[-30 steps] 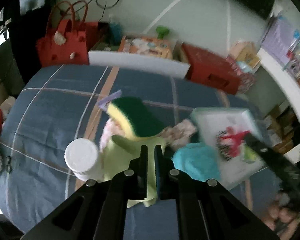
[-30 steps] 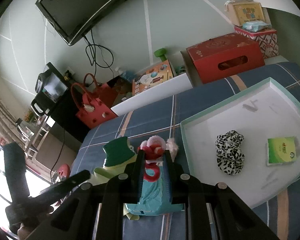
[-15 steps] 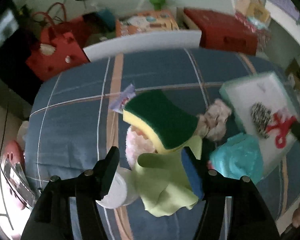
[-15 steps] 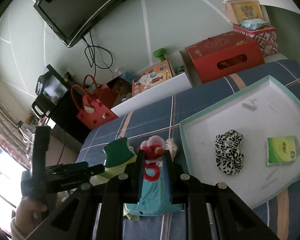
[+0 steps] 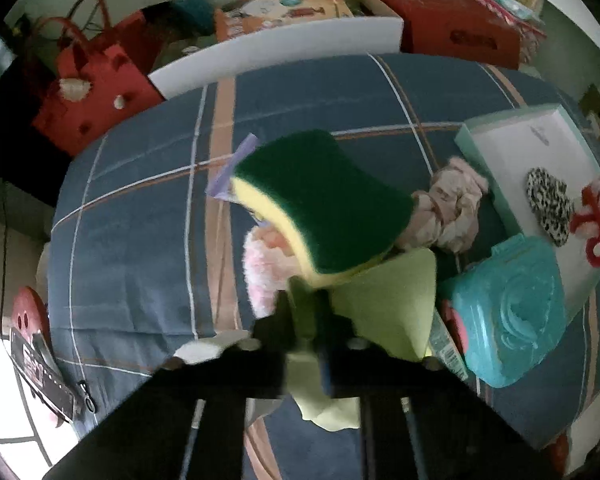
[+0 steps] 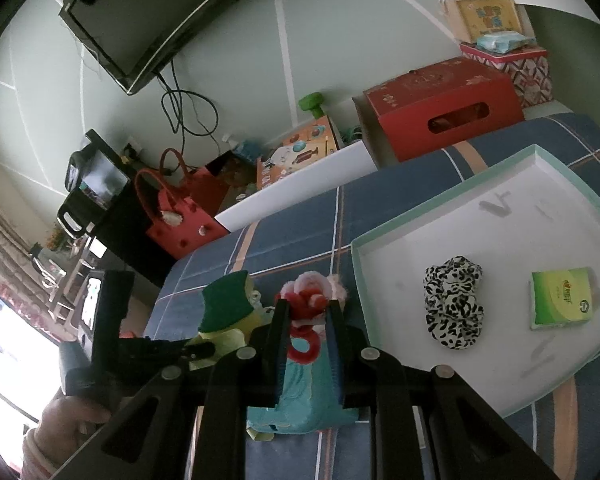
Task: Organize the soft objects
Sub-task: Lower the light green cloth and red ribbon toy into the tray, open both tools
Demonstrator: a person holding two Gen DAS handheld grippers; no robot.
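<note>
**Q:** Bedding first: what lay under everything?

**Me:** Blue plaid bedspread (image 5: 140, 208), with a white tray (image 6: 500, 216) to my right, its near rim beside the pile. A leopard scrunchie (image 6: 454, 306) and a green tissue pack (image 6: 561, 299) already sat in it, with bare floor around them.

**Q:** Where was the cloth from your left gripper?

**Me:** Straight ahead and under it. My left gripper (image 5: 308, 320) pointed steeply down, jaws together on a fold of the yellow-green cloth (image 5: 388, 300). The cloth's long run went from the jaws toward the sponge (image 5: 320, 204) resting on its far end.

**Q:** And the right?

**Me:** My right gripper (image 6: 308, 320) was clamped on a red loop toy (image 6: 306, 346) above the teal wipes pack (image 6: 304, 396), nearer the tray. The tray lay rightward, across that pack.
</note>
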